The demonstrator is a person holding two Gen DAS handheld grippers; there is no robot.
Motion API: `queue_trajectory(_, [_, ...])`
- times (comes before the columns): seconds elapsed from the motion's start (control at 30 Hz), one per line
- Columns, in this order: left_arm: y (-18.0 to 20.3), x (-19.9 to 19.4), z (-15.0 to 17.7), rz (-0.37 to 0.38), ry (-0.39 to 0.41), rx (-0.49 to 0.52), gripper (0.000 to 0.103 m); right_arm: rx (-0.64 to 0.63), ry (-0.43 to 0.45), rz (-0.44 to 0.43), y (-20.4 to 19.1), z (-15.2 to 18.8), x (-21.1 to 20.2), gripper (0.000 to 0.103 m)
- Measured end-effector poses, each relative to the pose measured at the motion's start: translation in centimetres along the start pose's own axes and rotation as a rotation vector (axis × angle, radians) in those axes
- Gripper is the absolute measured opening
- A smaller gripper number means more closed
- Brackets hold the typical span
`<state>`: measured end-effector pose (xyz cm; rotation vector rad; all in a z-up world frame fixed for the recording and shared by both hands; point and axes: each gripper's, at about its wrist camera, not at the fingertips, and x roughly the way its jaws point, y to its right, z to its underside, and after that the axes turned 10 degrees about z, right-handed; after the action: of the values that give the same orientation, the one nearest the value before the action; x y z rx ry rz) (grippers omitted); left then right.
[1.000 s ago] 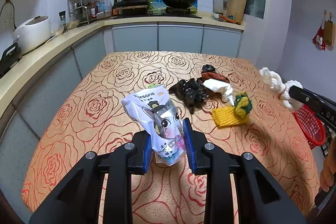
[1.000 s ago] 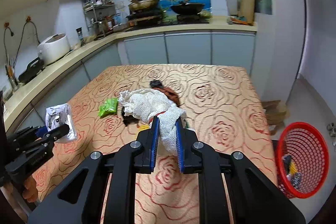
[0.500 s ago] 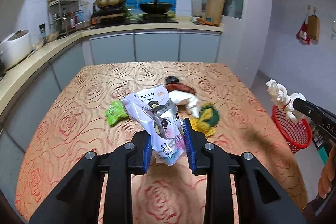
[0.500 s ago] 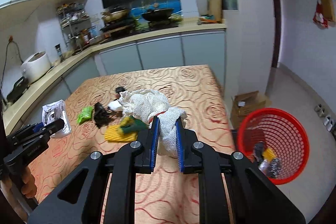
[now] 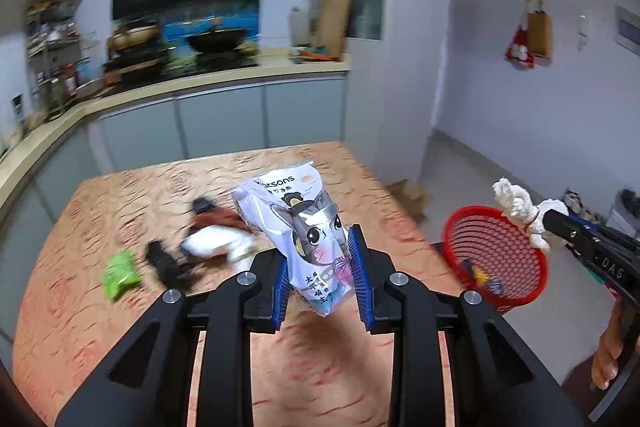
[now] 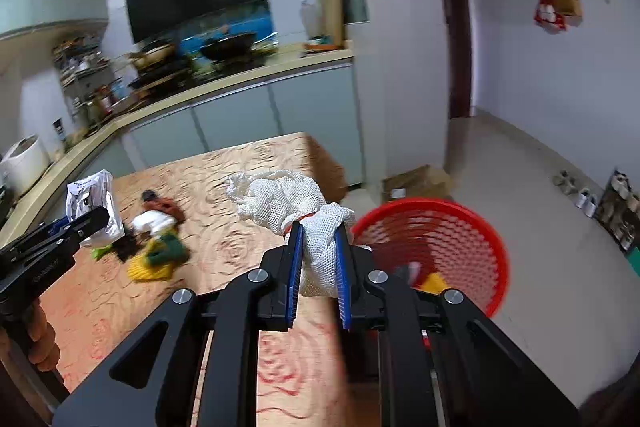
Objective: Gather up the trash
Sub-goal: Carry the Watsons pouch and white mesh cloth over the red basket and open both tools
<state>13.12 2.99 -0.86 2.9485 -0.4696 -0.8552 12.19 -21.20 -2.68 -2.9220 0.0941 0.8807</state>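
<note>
My left gripper is shut on a white plastic bag with a cartoon cat print, held up above the table. My right gripper is shut on a white mesh net bag, carried near the table's right edge. In the left wrist view the right gripper and its mesh bag hang over the red basket. The red basket stands on the floor right of the table with some trash inside. In the right wrist view the left gripper shows at the left with the cat-print bag.
More trash lies on the table: a green wrapper, a black piece, a white bag, a brown item, a yellow and green piece. A cardboard box sits on the floor beyond the basket. Kitchen counter runs behind.
Both grippers have swung to the right with their loads. The red basket has come closer in both views, and the trash pile on the table has slid to the left.
</note>
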Motion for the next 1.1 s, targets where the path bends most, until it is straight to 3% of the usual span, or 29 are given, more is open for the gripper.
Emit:
queue_trajectory(0.27, [6.4,4.3,-2.1,0.135,-0.013,0.076,0.026,0.06,-0.033,0.117,5.6,0.1,1.4,0.016])
queue_trajectory(0.57, [12.5,10.8,-2.6,0.261,-0.094,0.129,0.026,0.066,-0.11,0.191,8.3,1.0,4.4,0.016])
queue_trajectory(0.9, [14.5,17.7,-1.7,0.366,-0.216,0.086,0.026,0.055,-0.19,0.198,9.0,2.2,8.4,0.016])
queue_trajectory(1.1, [15.2,18.6,-1.6,0.385,-0.22,0.105,0.03,0.053,-0.215,0.168,8.4,3.0,9.9,0.018])
